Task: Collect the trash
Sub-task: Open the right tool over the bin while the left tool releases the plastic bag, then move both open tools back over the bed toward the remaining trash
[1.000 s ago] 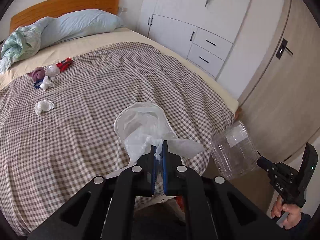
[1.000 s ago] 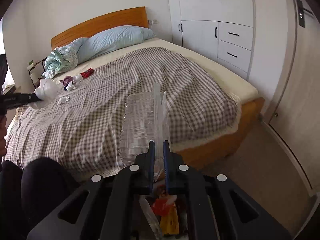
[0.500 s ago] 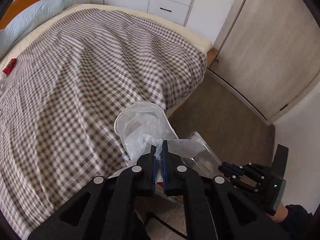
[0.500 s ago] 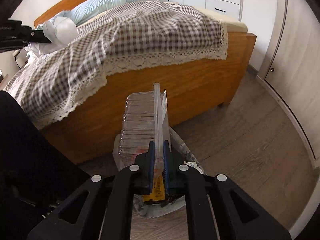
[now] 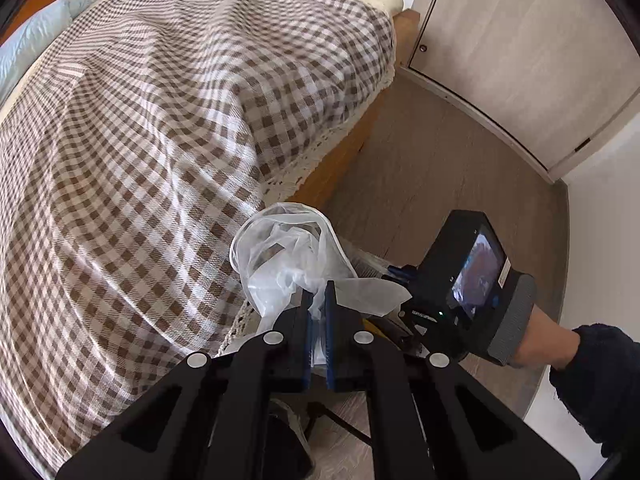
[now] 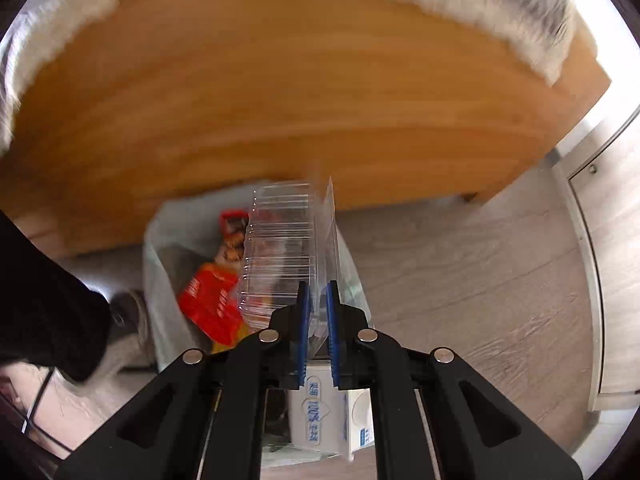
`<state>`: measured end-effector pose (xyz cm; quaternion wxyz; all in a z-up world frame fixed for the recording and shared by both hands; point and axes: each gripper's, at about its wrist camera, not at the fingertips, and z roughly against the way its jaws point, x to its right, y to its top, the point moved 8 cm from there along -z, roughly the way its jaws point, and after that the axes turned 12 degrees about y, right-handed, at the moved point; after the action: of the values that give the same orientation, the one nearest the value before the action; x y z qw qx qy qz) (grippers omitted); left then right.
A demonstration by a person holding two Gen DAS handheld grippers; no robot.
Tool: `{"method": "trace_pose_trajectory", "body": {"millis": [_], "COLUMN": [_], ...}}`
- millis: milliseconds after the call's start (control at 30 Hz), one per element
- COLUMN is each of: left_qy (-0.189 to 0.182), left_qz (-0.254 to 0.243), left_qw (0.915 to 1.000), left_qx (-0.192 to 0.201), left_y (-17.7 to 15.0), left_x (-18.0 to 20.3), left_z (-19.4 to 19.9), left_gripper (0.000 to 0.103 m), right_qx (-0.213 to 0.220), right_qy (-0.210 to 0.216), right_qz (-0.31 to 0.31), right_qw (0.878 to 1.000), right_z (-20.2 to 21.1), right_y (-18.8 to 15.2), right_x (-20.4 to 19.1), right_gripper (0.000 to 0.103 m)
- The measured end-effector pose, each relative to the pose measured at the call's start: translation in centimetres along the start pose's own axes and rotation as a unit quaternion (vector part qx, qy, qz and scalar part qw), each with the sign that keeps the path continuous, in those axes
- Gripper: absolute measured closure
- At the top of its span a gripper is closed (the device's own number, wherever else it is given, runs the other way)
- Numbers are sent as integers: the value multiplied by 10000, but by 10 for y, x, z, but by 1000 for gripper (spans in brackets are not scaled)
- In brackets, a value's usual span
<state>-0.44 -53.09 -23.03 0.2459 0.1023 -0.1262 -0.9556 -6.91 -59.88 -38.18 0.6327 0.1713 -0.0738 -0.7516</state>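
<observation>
My left gripper (image 5: 319,290) is shut on a crumpled white plastic bag (image 5: 289,256), which hangs beside the bed's edge over the floor. To its right in that view a hand holds the other gripper (image 5: 460,280). In the right wrist view my right gripper (image 6: 318,292) is shut on the rim of a clear plastic clamshell container (image 6: 282,256). The container hangs right over a trash bin lined with a white bag (image 6: 154,256). Red and orange snack wrappers (image 6: 210,306) lie inside the bin.
The bed with its brown checked cover (image 5: 152,128) and wooden frame (image 6: 280,88) stands close behind the bin. A white carton with blue print (image 6: 320,412) shows below my right gripper. Wood floor (image 6: 460,280) and a closet door (image 5: 520,52) lie to the right.
Both grippers have dropped from above the bed toward the floor and tipped downward. The clear container now hangs over the bin's opening, and the white bag has come off the bed's top to its edge.
</observation>
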Motion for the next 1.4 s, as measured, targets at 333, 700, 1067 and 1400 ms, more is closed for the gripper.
{"method": "trace_pose_trajectory", "body": {"millis": [333,700,1067,1400], "left_qy": [449,446,464,183], "left_qz": [-1310,-1561,-1652,-1274], "left_qw": [9863,9713,9694,9827], "left_qx": [-898,-1739,-1755,-1329], "left_y": [-21,-37,-34,-15], "left_x": [54,76,86,79], "left_z": [-75,-144,-155,-101], "left_gripper": [101,98,49,49], "right_qx": [-415,519,993,1017], "right_qy": [47,338,458,440], "right_qz": [-244,-1336,-1951,-2161], "right_qw": [9988,9891,9747,9701], "right_z": [-35,47,85,113], "right_y": [-24,-29,-37,-55], "right_x": [8,33,41,28], "right_gripper": [91,60,60,60]}}
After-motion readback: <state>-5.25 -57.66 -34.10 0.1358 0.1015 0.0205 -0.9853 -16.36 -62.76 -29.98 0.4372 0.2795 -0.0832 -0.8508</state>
